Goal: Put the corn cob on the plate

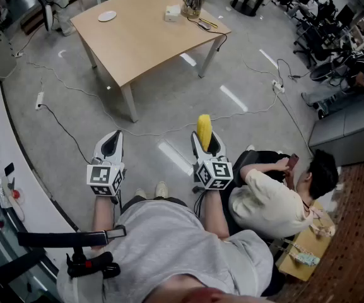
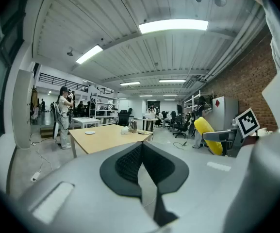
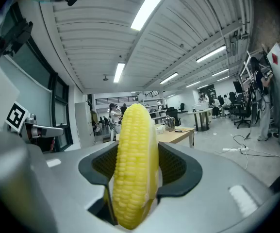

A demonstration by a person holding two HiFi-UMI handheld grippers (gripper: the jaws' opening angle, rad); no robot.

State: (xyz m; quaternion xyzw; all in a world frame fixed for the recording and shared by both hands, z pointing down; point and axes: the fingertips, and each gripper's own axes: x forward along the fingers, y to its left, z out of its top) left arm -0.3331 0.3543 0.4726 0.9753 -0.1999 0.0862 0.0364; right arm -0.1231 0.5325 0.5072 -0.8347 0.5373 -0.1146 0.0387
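Closest to the head camera, the person holds both claws out in front of a grey shirt, each with its marker cube facing up. The left claw is closed on nothing, its dark pads meeting at the tips. The right claw grips the corn cob between its ribbed black pads. The cob stands nearly upright and rises well above the jaws. It is bright yellow, with tight, even rows of kernels running lengthwise. Its top is rounded, and one side is paler and smoother. From above, only its yellow top shows, poking out past the claw's tips.

Just beside the person's right arm, another person sits low on the floor.

Beyond a stretch of grey floor crossed by cables stands the light wooden desk. The white plate lies near its far left corner, bare and well apart from the cob. A small white box and a metal kettle sit along the far right edge.
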